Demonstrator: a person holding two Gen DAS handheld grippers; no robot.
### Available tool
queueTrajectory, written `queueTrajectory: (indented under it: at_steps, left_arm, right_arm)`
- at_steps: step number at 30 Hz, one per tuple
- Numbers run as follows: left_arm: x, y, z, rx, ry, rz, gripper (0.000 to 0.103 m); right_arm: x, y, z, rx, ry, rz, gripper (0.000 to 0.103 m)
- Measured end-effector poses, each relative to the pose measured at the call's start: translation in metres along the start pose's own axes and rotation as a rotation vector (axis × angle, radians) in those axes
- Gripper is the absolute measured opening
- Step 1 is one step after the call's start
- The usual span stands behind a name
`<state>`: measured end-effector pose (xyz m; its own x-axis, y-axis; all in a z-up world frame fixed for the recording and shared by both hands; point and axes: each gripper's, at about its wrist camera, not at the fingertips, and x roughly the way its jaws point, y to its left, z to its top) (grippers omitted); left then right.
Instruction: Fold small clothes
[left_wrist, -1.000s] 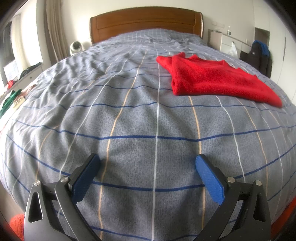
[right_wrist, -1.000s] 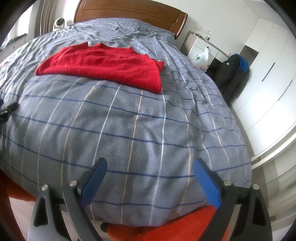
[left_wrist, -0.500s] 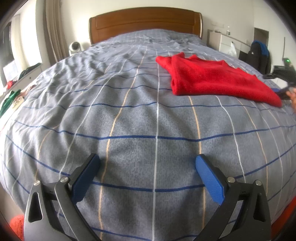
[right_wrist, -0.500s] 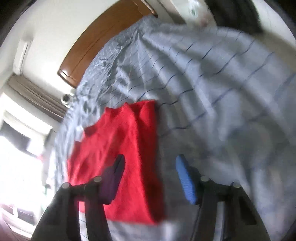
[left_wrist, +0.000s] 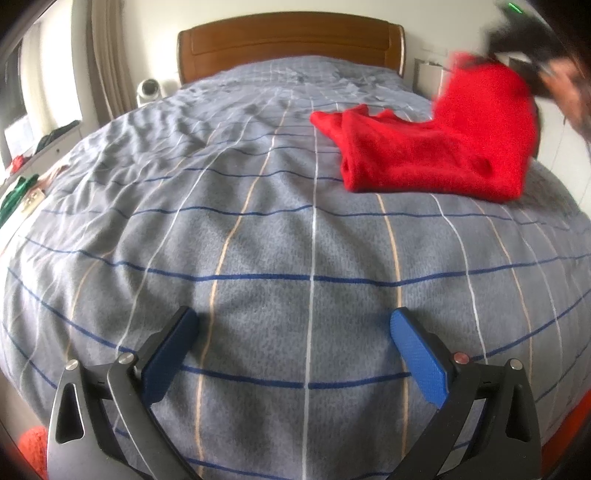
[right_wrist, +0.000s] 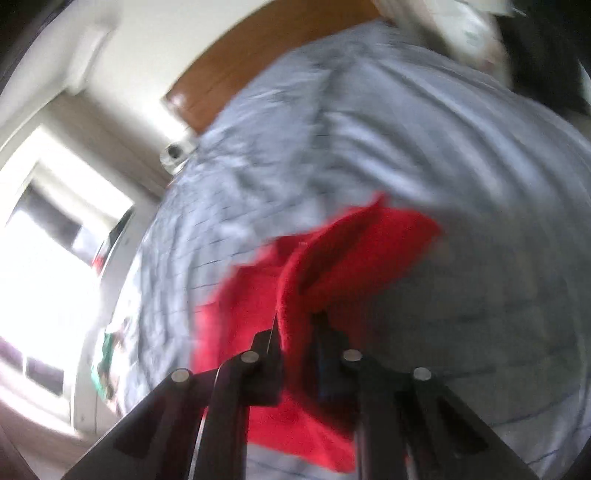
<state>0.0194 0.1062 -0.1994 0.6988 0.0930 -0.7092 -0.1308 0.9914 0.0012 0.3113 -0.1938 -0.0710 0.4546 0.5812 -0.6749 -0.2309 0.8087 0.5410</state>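
Observation:
A red knit garment (left_wrist: 424, 155) lies on the right side of a grey checked bed cover (left_wrist: 258, 240). Its right end is lifted up off the bed. My right gripper (right_wrist: 295, 325) is shut on that lifted edge of the red garment (right_wrist: 332, 258); it shows blurred at the upper right of the left wrist view (left_wrist: 532, 40). My left gripper (left_wrist: 291, 350) is open and empty, low over the near part of the bed, well short of the garment.
A wooden headboard (left_wrist: 288, 40) stands at the far end. A white round device (left_wrist: 149, 88) sits left of it. A side ledge (left_wrist: 22, 184) with green items runs along the left. Orange-red fabric (left_wrist: 31, 446) shows below the bed's near edge.
My right gripper swung over to the garment's right end, shut on it and lifted it toward the left. My left gripper has not moved.

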Motion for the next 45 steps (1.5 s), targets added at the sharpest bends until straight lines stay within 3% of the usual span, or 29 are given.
queueTrajectory:
  at_steps: [5, 7, 8, 10, 13, 14, 16, 18, 20, 23, 25, 28, 30, 33, 36, 39, 41, 42, 43, 44, 45]
  left_arm:
    - [-0.001, 0.001, -0.002, 0.014, -0.004, -0.006, 0.103]
    - [-0.002, 0.001, -0.003, 0.015, -0.001, -0.009, 0.103]
    - [-0.002, 0.002, -0.003, 0.013, 0.001, -0.014, 0.103]
    - [-0.002, 0.003, -0.003, 0.011, 0.005, -0.023, 0.103]
    - [-0.002, 0.005, -0.001, 0.005, 0.016, -0.035, 0.103]
    - [-0.002, 0.006, 0.0, 0.001, 0.019, -0.041, 0.102]
    - [-0.002, 0.009, 0.001, -0.011, 0.023, -0.055, 0.103]
    - [-0.004, 0.012, 0.003, -0.033, 0.026, -0.065, 0.102]
    - [-0.008, 0.018, 0.008, -0.072, 0.021, -0.079, 0.102]
    - [-0.021, 0.032, 0.022, -0.142, -0.021, -0.109, 0.102]
    - [-0.029, 0.044, 0.046, -0.202, -0.067, -0.165, 0.102]
    - [-0.019, 0.049, 0.089, -0.266, -0.071, -0.267, 0.102]
    - [0.002, 0.04, 0.126, -0.29, -0.03, -0.367, 0.102]
    - [0.048, 0.013, 0.169, -0.239, 0.072, -0.462, 0.102]
    - [0.102, -0.007, 0.188, -0.214, 0.201, -0.395, 0.102]
    - [0.141, -0.014, 0.186, -0.193, 0.3, -0.312, 0.102]
    - [0.155, -0.018, 0.183, -0.176, 0.325, -0.286, 0.102]
    - [0.157, -0.02, 0.182, -0.177, 0.318, -0.283, 0.102]
    - [0.156, -0.022, 0.181, -0.176, 0.308, -0.28, 0.099]
    - [0.154, -0.027, 0.182, -0.166, 0.297, -0.286, 0.072]
    - [0.152, -0.032, 0.182, -0.146, 0.293, -0.319, 0.047]
  right_arm:
    - [0.083, 0.081, -0.011, -0.119, 0.087, -0.003, 0.014]
    - [0.126, 0.093, -0.029, -0.093, 0.203, 0.05, 0.026]
    - [0.134, 0.091, -0.035, -0.057, 0.245, 0.091, 0.039]
    - [0.124, 0.089, -0.048, -0.014, 0.244, 0.213, 0.04]
    - [0.088, 0.087, -0.047, -0.044, 0.179, 0.296, 0.043]
    - [0.075, 0.083, -0.045, -0.063, 0.148, 0.299, 0.043]
    - [0.056, 0.077, -0.046, -0.131, 0.094, 0.19, 0.043]
    - [0.061, 0.07, -0.059, -0.185, 0.121, 0.119, 0.039]
    - [0.082, 0.069, -0.076, -0.197, 0.192, 0.126, 0.025]
    - [0.116, 0.076, -0.119, -0.258, 0.277, 0.15, 0.024]
    - [0.116, 0.083, -0.135, -0.298, 0.258, 0.189, 0.025]
    - [0.083, 0.071, -0.125, -0.279, 0.16, 0.236, 0.053]
    - [0.049, 0.048, -0.107, -0.236, 0.036, 0.209, 0.069]
    - [0.028, 0.007, -0.076, -0.154, -0.06, 0.075, 0.077]
    - [0.043, -0.04, -0.054, -0.009, -0.004, 0.04, 0.077]
    - [0.076, -0.067, -0.049, 0.109, 0.064, 0.093, 0.077]
    - [0.097, -0.068, -0.05, 0.142, 0.095, 0.136, 0.077]
    - [0.109, -0.068, -0.051, 0.153, 0.121, 0.158, 0.067]
    - [0.116, -0.064, -0.052, 0.129, 0.126, 0.155, 0.056]
    - [0.119, -0.059, -0.05, 0.097, 0.125, 0.119, 0.039]
    - [0.118, -0.043, -0.051, 0.0, 0.102, 0.018, 0.036]
